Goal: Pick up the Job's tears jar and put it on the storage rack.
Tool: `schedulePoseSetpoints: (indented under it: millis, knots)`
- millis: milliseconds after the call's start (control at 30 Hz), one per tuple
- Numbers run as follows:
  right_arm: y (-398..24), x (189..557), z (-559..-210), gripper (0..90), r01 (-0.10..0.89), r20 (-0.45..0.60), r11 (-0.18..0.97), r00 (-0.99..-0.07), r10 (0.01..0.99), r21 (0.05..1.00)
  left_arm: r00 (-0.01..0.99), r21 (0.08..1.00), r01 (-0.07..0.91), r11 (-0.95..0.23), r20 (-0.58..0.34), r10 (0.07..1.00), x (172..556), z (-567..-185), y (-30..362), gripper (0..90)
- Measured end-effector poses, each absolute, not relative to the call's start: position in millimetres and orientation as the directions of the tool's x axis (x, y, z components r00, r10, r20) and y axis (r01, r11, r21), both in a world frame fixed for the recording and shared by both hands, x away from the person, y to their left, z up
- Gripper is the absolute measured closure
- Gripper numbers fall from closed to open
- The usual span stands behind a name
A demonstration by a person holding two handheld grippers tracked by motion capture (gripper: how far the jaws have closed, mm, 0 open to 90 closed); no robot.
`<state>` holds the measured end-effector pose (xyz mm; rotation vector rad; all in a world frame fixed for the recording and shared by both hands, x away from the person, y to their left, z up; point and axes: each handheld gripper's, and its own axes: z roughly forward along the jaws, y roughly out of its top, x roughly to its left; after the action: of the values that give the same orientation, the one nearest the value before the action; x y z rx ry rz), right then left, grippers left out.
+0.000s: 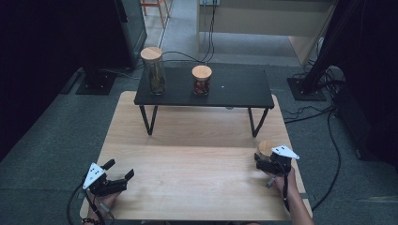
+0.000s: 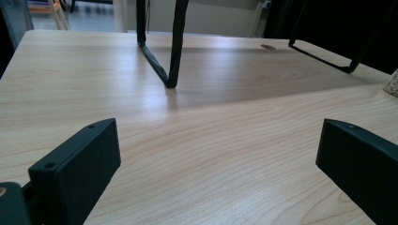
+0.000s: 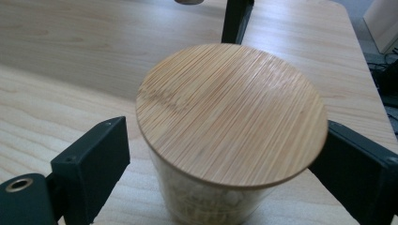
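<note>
High view above the table [image 1: 197,159] looking forward and down, both gripper views low (near tabletop), all sharing its wood.

Three glass jars with bamboo lids — one [image 1: 265,149] between the right claw's [image 1: 264,161] jaws, a tall one [image 1: 153,70] and a short one [image 1: 202,79] well beyond it on the one black shelf [image 1: 234,91]. Two claws — the left claw [image 1: 121,169] nearer me — one bench [image 1: 187,159].

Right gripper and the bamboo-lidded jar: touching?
Cannot tell. In the right gripper view the jar sits between the right gripper jaws, its lid hiding the contact.
</note>
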<state>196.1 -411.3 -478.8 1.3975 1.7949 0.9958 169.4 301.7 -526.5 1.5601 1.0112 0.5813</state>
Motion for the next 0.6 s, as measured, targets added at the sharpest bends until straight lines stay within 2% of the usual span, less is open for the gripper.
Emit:
schedulePoseSetpoints:
  millis: [600]
  knots:
    - [-413.7, 192.4, -478.6, 24.7, 0.466, 0.003, 0.094, -0.203, 0.979, 0.880, 0.507, 0.957, 0.290, 0.003, -0.157, 0.848, 168.8, -526.9, 301.4, 0.2]
